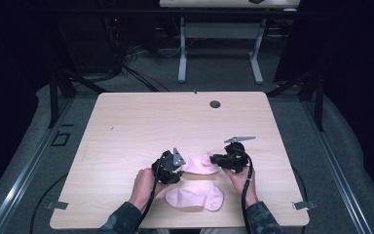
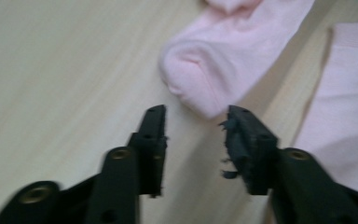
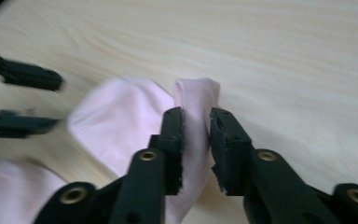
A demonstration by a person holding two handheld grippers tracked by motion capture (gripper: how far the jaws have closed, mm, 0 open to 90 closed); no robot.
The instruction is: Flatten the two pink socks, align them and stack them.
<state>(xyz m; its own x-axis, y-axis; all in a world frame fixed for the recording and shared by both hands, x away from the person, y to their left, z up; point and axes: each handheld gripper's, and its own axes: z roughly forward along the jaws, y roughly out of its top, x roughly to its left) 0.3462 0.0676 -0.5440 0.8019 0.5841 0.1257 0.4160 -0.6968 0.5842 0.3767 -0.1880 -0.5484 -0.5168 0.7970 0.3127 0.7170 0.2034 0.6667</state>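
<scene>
While the light wooden table [image 1: 126, 126] takes up the middle of the high view, both grippers sit low in the frame near its front edge, each held by a hand coming up from the bottom. Left of centre, the left hand [image 1: 143, 181] holds the left gripper [image 1: 171, 165], which points rightward at the upper pink sock [image 1: 200, 165]. From the left gripper view, the left gripper [image 2: 196, 135] has its jaws apart with bare wood between them, and the rounded end of that upper sock [image 2: 214, 70] lies just beyond their tips at upper centre, not touched. At the right edge of that view lies part of the second pink sock [image 2: 340, 116]. Back in the high view, this second sock [image 1: 195, 197] rests flat near the table's front edge, below and between the two grippers. Right of centre, the right hand [image 1: 241, 180] holds the right gripper [image 1: 219, 158] against the upper sock's right end. In the right gripper view, the right gripper [image 3: 196, 130] has its jaws closed on a raised, ribbed fold of the upper sock [image 3: 121, 126], the fabric pinched between them and standing up above their tips. At the left edge of that view, blurred, the left gripper's black jaws appear, set apart.
</scene>
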